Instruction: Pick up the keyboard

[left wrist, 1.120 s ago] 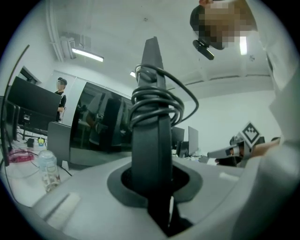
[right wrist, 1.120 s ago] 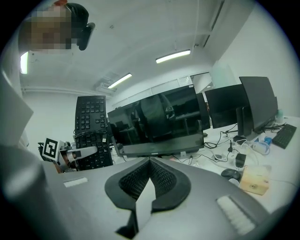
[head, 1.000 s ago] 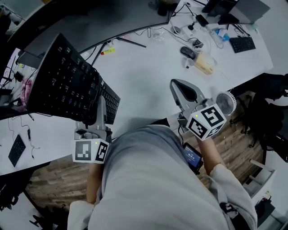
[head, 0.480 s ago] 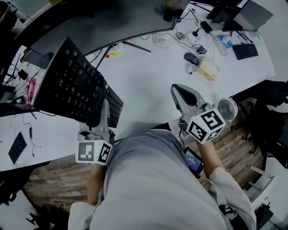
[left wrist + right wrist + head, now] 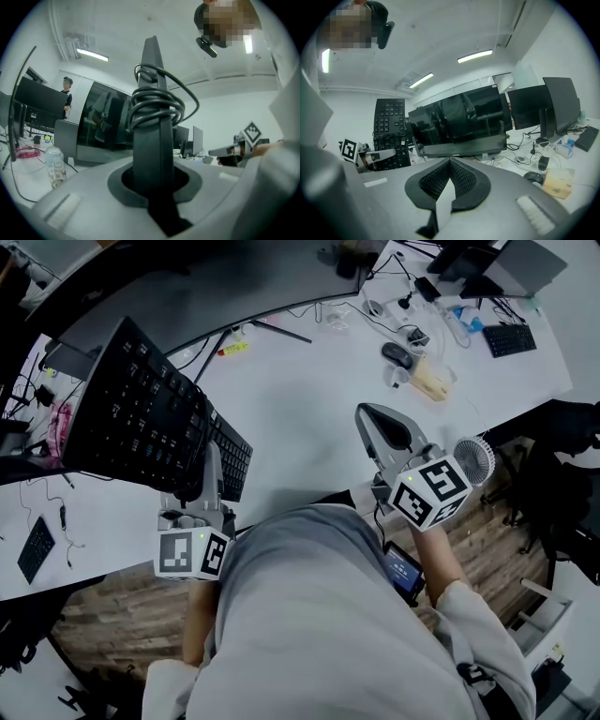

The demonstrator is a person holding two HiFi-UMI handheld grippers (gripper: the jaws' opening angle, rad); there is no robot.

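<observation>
The black keyboard (image 5: 141, 418) is up off the white desk (image 5: 300, 399), tilted steeply with its keys facing me. My left gripper (image 5: 204, 486) is shut on its lower edge. In the left gripper view the keyboard (image 5: 151, 150) stands edge-on between the jaws of the left gripper (image 5: 152, 185), with its cable (image 5: 159, 105) coiled around it. My right gripper (image 5: 378, 430) hovers over the desk's near edge, shut and holding nothing. In the right gripper view the right gripper (image 5: 449, 165) has its jaws pressed together, and the lifted keyboard (image 5: 389, 122) shows at the left.
A wide dark monitor (image 5: 187, 287) lines the desk's far side. A mouse (image 5: 396, 354), a beige box (image 5: 431, 381), cables and a second small keyboard (image 5: 509, 338) lie at the right. A small fan (image 5: 473, 458) stands by my right gripper. A bottle (image 5: 55, 166) stands left.
The keyboard stays held aloft in my left gripper, with only a small sway right and back. The right gripper has hardly moved.
</observation>
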